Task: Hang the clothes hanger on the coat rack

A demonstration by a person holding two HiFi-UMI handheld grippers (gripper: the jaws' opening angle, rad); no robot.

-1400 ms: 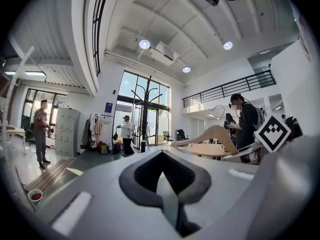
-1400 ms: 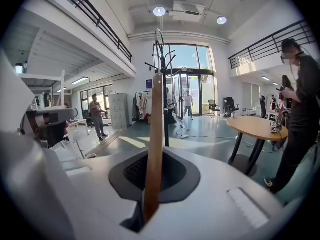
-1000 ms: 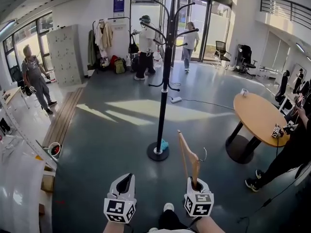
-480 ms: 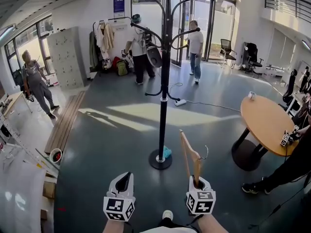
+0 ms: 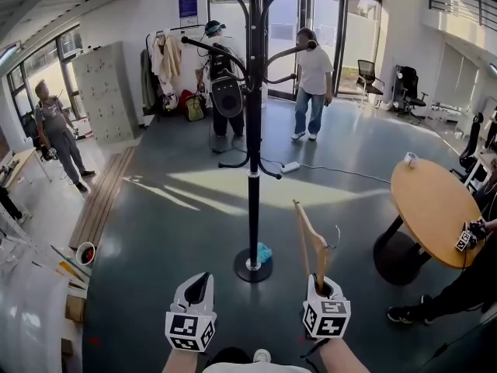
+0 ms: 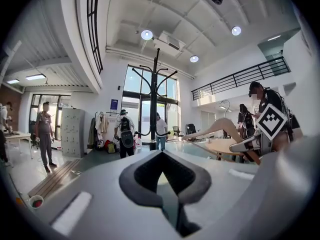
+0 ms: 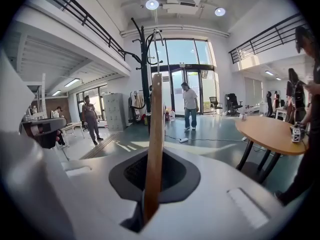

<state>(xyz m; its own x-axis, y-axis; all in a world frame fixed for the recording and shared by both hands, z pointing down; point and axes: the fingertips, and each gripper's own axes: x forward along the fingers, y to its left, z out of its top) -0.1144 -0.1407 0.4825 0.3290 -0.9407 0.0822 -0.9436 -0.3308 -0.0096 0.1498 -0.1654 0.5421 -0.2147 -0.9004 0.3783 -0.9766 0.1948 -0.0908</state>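
Observation:
A wooden clothes hanger (image 5: pixel 311 243) with a metal hook (image 5: pixel 335 239) stands upright out of my right gripper (image 5: pixel 324 290), which is shut on its lower end. In the right gripper view the hanger (image 7: pixel 154 144) rises as a long wooden bar between the jaws. The black coat rack (image 5: pixel 253 123) stands just ahead, its round base (image 5: pixel 253 266) on the grey floor, curved arms spreading near the top. It also appears in the left gripper view, coat rack (image 6: pixel 154 104), and the right, coat rack (image 7: pixel 146 69). My left gripper (image 5: pixel 196 294) is shut with nothing in it, low at the left.
A round wooden table (image 5: pixel 435 204) stands to the right, with a seated person's leg (image 5: pixel 439 294) beside it. Several people (image 5: pixel 312 80) stand further back near glass doors. A blue rag (image 5: pixel 265 252) lies by the rack base. A cable (image 5: pixel 334 169) runs across the floor.
The view has moved closer to the coat rack, which now looms taller and nearer. The right gripper and hanger have kept their place in view; people in the background have walked.

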